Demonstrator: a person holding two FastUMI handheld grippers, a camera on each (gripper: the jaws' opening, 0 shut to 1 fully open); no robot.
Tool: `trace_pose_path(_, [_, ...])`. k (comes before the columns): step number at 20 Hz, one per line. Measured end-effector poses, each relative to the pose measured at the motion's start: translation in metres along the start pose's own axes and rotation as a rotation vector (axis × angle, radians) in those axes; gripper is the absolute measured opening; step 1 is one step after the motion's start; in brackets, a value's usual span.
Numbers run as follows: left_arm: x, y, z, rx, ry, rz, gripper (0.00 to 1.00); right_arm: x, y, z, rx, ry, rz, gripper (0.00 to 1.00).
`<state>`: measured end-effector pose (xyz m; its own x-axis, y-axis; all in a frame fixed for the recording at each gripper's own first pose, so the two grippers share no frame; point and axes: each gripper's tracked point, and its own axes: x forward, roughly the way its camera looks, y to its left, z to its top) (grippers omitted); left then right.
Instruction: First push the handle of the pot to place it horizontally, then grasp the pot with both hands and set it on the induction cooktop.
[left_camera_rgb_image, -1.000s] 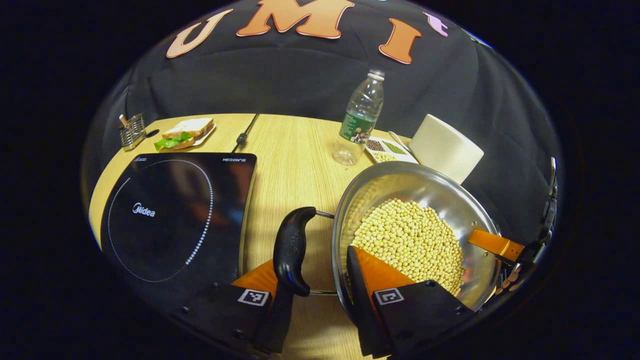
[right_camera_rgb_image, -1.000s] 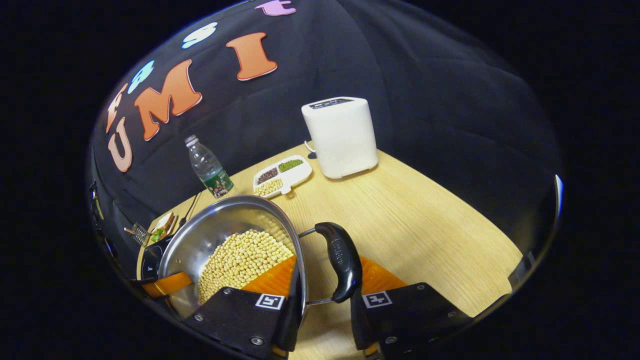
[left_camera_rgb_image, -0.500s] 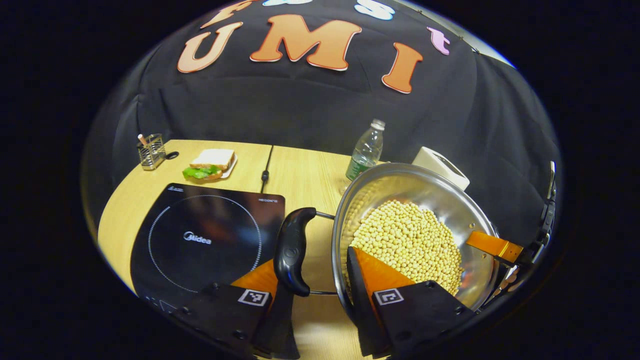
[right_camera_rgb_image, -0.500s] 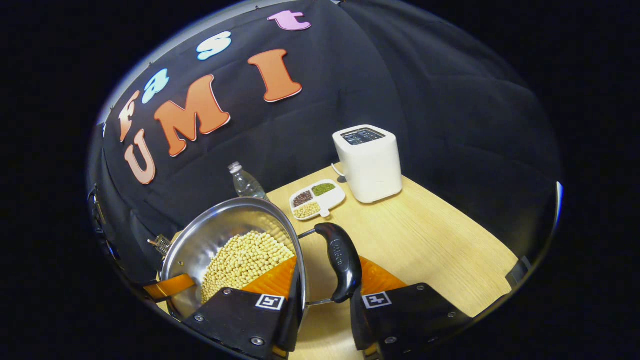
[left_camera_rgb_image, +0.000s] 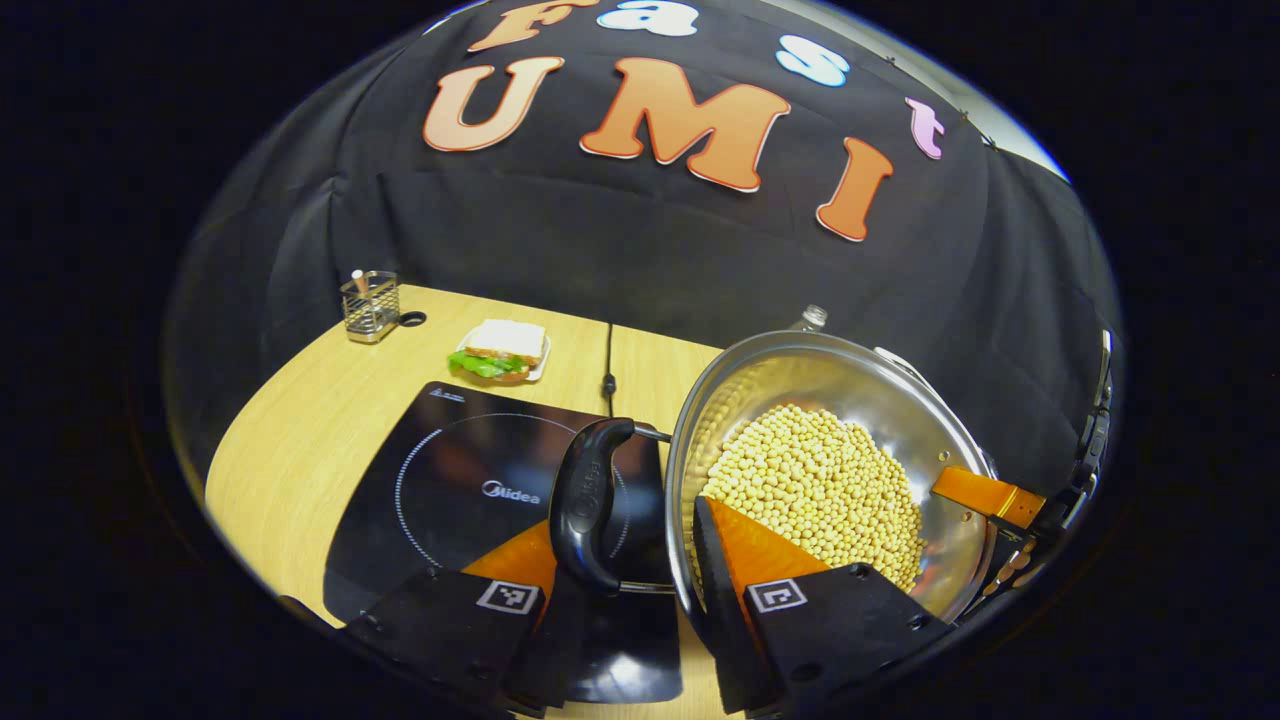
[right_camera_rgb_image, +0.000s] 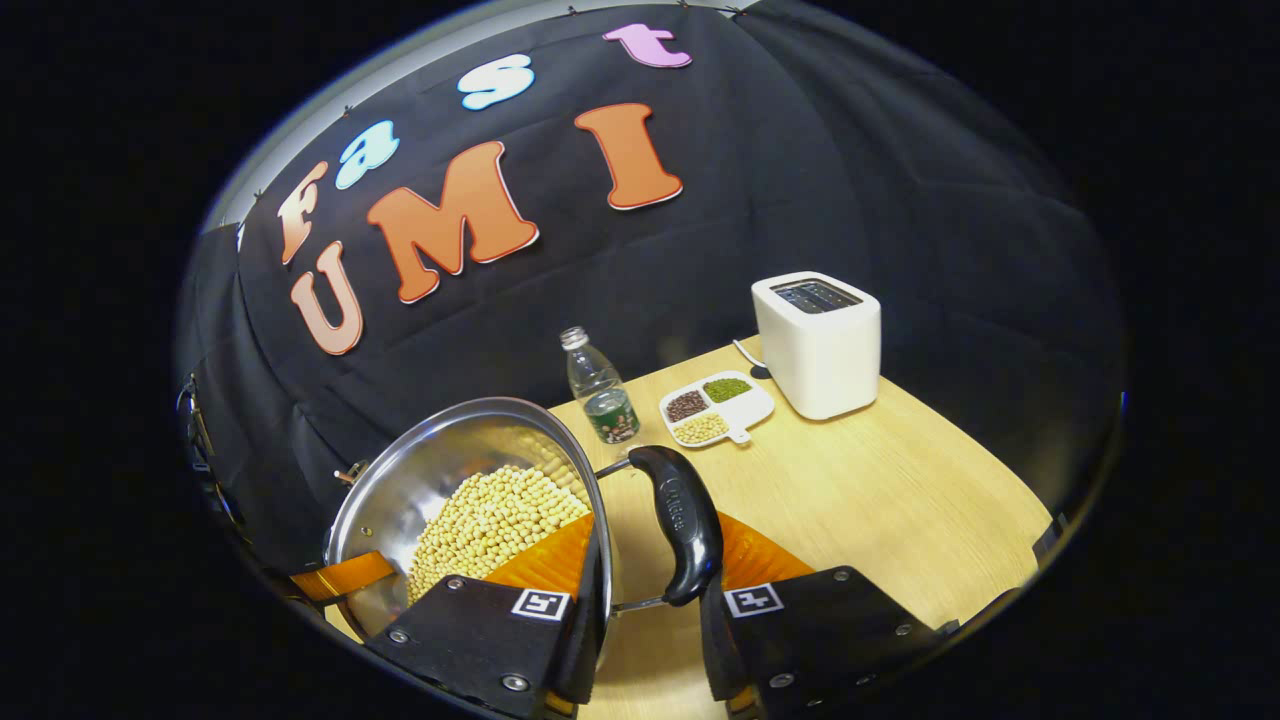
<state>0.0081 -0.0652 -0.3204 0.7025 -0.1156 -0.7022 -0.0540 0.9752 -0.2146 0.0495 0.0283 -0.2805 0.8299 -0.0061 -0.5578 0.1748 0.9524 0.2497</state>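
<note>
Left gripper (left_camera_rgb_image: 640, 590) clamped on pot (left_camera_rgb_image: 940, 440) wall beside left handle (left_camera_rgb_image: 585, 505); one finger seen inside rim, one outside. Right gripper (right_camera_rgb_image: 640, 600) clamped likewise beside right handle (right_camera_rgb_image: 685, 525). Pot held aloft, part-filled with soybeans (left_camera_rgb_image: 815, 490) (heaped toward near wall). Induction cooktop (left_camera_rgb_image: 460, 480) seen below and left of pot. Beyond: sandwich (left_camera_rgb_image: 500, 347), bottle (right_camera_rgb_image: 598, 397), toaster (right_camera_rgb_image: 820, 343). Risk judged: uneven lowering tilts pot, beans spilled; thin-wall pinch may slip under load.

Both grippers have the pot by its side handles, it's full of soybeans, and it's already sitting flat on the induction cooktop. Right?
Not quite. The pot is not on the induction cooktop yet: the left gripper view shows it tilted, held beside and partly over it. The rest stands: both grippers hold its handles, soybeans inside.
</note>
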Motion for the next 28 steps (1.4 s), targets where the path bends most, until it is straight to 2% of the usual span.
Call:
trace_pose_path(7, [-0.015, 0.056, 0.009, -0.028, -0.007, 0.045, 0.60, -0.001, 0.053, -0.015, -0.023, 0.015, 0.042, 0.42])
trace_pose_path(8, [-0.016, 0.062, 0.011, -0.030, -0.007, 0.048, 0.63, 0.000, 0.059, -0.017, -0.024, 0.015, 0.047, 0.42])
trace_pose_path(12, [-0.027, 0.087, 0.019, -0.044, -0.017, 0.065, 0.60, 0.003, 0.084, -0.022, -0.032, 0.018, 0.066, 0.42])
trace_pose_path(14, [-0.030, 0.099, 0.021, -0.050, -0.021, 0.075, 0.63, 0.004, 0.097, -0.025, -0.036, 0.020, 0.078, 0.42])
trace_pose_path(15, [-0.032, 0.105, 0.022, -0.054, -0.022, 0.080, 0.61, 0.005, 0.103, -0.027, -0.037, 0.022, 0.083, 0.42])
trace_pose_path(18, [-0.035, 0.126, 0.025, -0.063, -0.025, 0.101, 0.59, 0.011, 0.122, -0.037, -0.040, 0.037, 0.102, 0.42])
trace_pose_path(19, [-0.035, 0.134, 0.025, -0.067, -0.026, 0.107, 0.63, 0.012, 0.128, -0.040, -0.040, 0.044, 0.108, 0.42])
trace_pose_path(26, [-0.036, 0.188, 0.022, -0.106, -0.016, 0.150, 0.61, 0.025, 0.170, -0.068, -0.049, 0.099, 0.135, 0.42])
trace_pose_path(28, [-0.032, 0.205, 0.020, -0.120, -0.008, 0.166, 0.63, 0.031, 0.181, -0.079, -0.050, 0.122, 0.139, 0.42])
